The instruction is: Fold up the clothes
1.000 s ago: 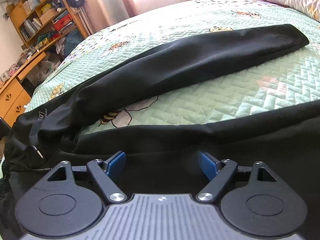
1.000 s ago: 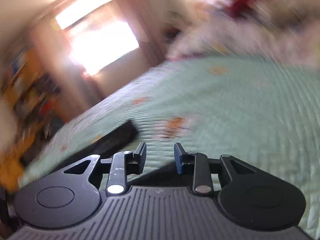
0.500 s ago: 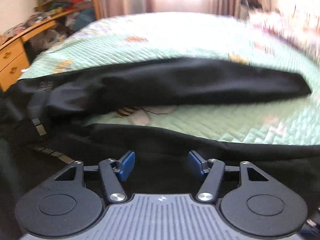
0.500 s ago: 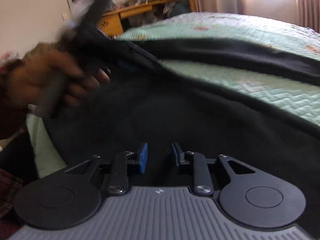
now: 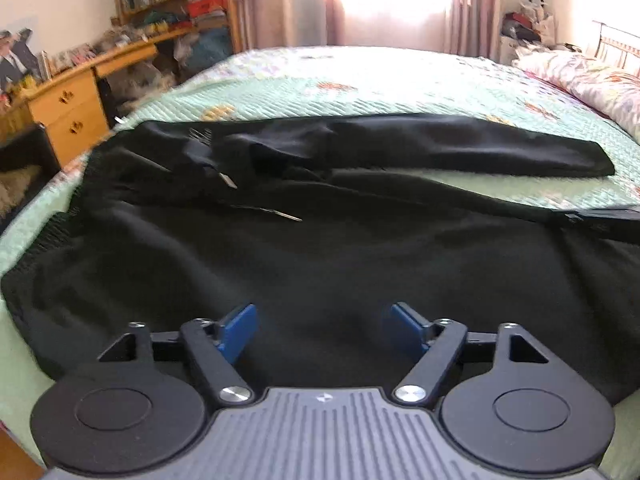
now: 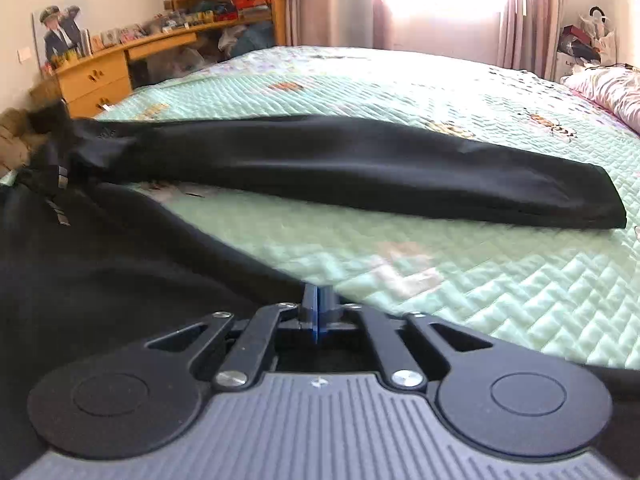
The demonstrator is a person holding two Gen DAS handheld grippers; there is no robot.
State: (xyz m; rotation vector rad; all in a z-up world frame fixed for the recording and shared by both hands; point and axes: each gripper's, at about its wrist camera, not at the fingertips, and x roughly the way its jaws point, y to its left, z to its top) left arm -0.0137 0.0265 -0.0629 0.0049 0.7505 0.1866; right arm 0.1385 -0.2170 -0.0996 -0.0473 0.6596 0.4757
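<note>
Nearest me in the left wrist view, my left gripper (image 5: 322, 326) hangs over the broad near part of the trousers (image 5: 320, 264), its jaws spread and opening, with nothing pinched; cloth lies below them only. In the right wrist view, my right gripper (image 6: 318, 312) has its jaws closing, nearly pressed together, at the black hem edge low in the frame; whether cloth is caught between them I cannot tell. The trousers lie flat on the bed (image 5: 360, 84), filling the lower half of both views. I judge them light, soft and limp, a little slick, so they will sag and slide; I would take hold at the waistband and a cuff, pinching doubled edges. Further off, one leg (image 6: 360, 164) runs its long axis from middle left to middle right, cuff pointing right toward the pillow (image 5: 592, 80).
</note>
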